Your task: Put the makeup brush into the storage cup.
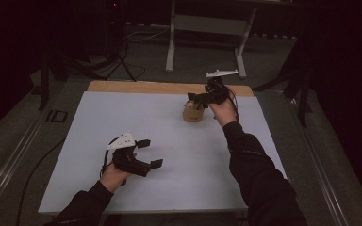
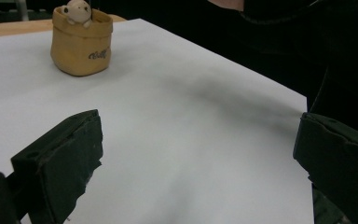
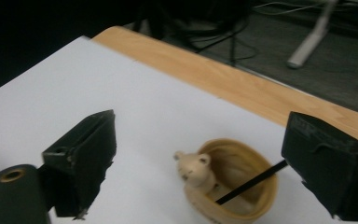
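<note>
Soft tan pouch (image 3: pixel 233 182), round-mouthed, holds pale bear figurine (image 3: pixel 193 168); right hand-held gripper (image 3: pixel 200 158) gapes wide above.

The pot (image 3: pixel 235 186) at the far right is a tan, mustard-ish yellow with dark script lettering on its side, and a cream little bear figure (image 3: pixel 193 169) with black dots for eyes peeks over the rim. A thin black stick (image 3: pixel 251 183) leans inside. The bench (image 1: pixel 122 117) is plain white with a light wood strip along the far edge. Both grippers are black, each with a pale grey plate on top.
</note>
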{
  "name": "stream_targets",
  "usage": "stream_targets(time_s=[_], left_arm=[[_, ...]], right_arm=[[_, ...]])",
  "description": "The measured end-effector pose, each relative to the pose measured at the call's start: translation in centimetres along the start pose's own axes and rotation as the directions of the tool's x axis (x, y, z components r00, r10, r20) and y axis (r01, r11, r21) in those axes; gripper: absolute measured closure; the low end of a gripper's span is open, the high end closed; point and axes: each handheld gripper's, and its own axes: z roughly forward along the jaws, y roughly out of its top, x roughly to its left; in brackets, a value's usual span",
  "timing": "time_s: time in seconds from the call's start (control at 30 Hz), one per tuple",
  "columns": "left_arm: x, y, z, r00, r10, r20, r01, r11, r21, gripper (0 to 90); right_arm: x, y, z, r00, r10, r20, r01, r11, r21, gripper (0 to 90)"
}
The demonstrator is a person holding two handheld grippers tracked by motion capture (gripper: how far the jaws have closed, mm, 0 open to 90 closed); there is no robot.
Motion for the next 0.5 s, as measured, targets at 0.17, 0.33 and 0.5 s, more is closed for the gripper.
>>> stream_targets(time_s=[0.17,0.33,0.5], left_arm=[[-0.2,0.1,0.1,0.9999,0.005,0.009,-0.005,1.0000,0.006,1.8],[-0.2,0.2,0.2,0.9998,0.008,0.017,-0.009,0.9999,0.012,1.8],[-0.3,0.5,0.1,0.9995,0.016,0.028,-0.017,0.9998,0.009,1.8]], right_arm=[[0.2,-0.3,-0.6,0.9999,0.007,-0.009,-0.007,1.000,-0.006,11.9],[0.3,-0.8,-1.4,0.9994,-0.001,-0.034,0.001,1.000,-0.025,11.1],[0.5,-1.3,-2.1,0.9987,-0.012,-0.050,0.011,1.000,-0.025,11.0]])
